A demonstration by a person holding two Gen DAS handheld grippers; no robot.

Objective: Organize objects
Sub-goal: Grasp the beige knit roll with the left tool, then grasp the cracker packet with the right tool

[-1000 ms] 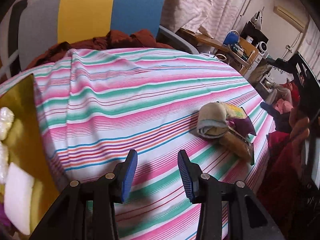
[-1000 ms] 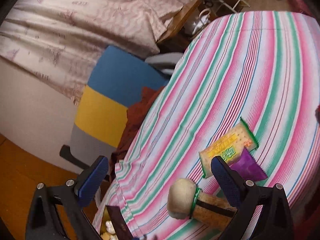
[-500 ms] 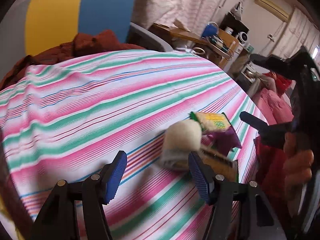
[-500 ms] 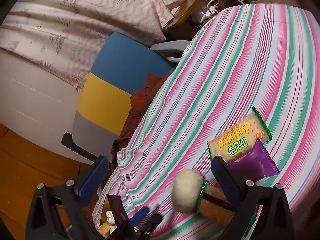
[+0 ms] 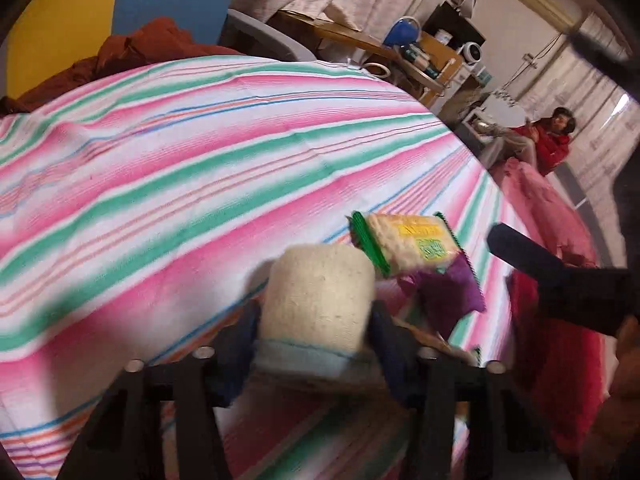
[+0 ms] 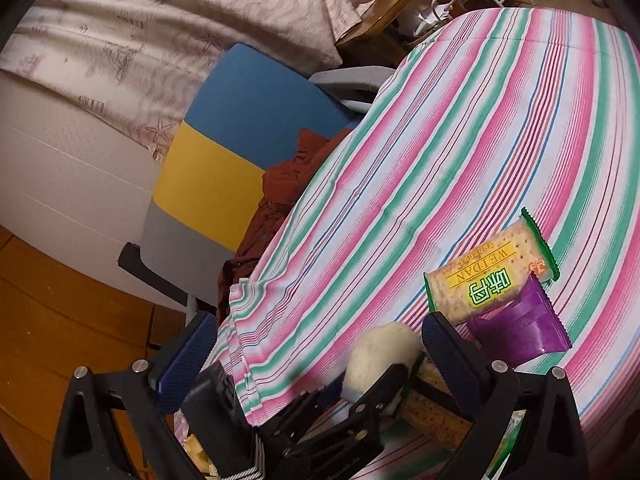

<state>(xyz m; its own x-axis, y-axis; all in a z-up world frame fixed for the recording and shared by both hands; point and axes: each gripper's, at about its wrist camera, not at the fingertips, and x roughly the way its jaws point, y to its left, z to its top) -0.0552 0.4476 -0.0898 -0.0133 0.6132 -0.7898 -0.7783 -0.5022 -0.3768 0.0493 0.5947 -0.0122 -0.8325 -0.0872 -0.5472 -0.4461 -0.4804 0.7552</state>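
Left gripper [image 5: 316,334]: jaws clamp rolled sock [image 5: 320,296], pads blurred. Right gripper [image 6: 316,354]: jaws wide apart, empty. Cracker packet [image 6: 490,276] overlaps purple packet [image 6: 520,330]; counter [image 6: 460,128] edges cropped.

Left gripper [image 5: 316,344]: low over the striped cloth [image 5: 200,168], both blue pads pressed against the sides of a rolled cream sock [image 5: 318,300], jaws narrowed to the roll's width. Seen from the right wrist view, the same gripper [image 6: 360,384] reaches in from below-left, its black fingers around the roll [image 6: 380,356]

Right gripper [image 6: 316,352]: jaws spread wide, nothing between the pads, left pad off the cloth's edge, right pad just beside the roll. In the left wrist view one of its fingers [image 5: 524,256] sits to the right of the roll, with the holding hand [image 5: 624,400] partly in view at the frame edge
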